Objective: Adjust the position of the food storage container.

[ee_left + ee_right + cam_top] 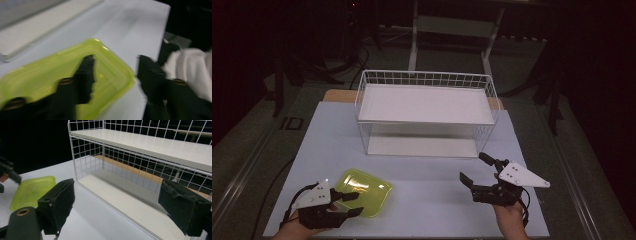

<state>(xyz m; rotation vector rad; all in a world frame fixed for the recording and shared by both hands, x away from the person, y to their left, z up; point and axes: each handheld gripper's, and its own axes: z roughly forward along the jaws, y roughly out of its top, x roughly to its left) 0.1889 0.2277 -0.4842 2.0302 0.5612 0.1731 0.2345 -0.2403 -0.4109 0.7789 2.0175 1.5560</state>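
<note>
While the room around you lies dark, the pale table [422, 195] in front of you is lit, and a white wire rack [426, 112] with two flat white shelves stands at its far half. Beyond it you can make out a dim floor and the legs of a white frame [451, 35].

Near your left corner lies the lime-green tray [363, 192] — shallow, translucent, square with rounded corners and a raised rim. Your left gripper [350, 204] is at its near-left edge; in the blurred left gripper view one jaw shows through the green plastic and the other stands off to the side, so the jaws seem to be spread around a rim — not closed on it.

Your right gripper [475, 169] hovers at the right, jaws wide apart and empty, facing the rack's lower shelf.
</note>
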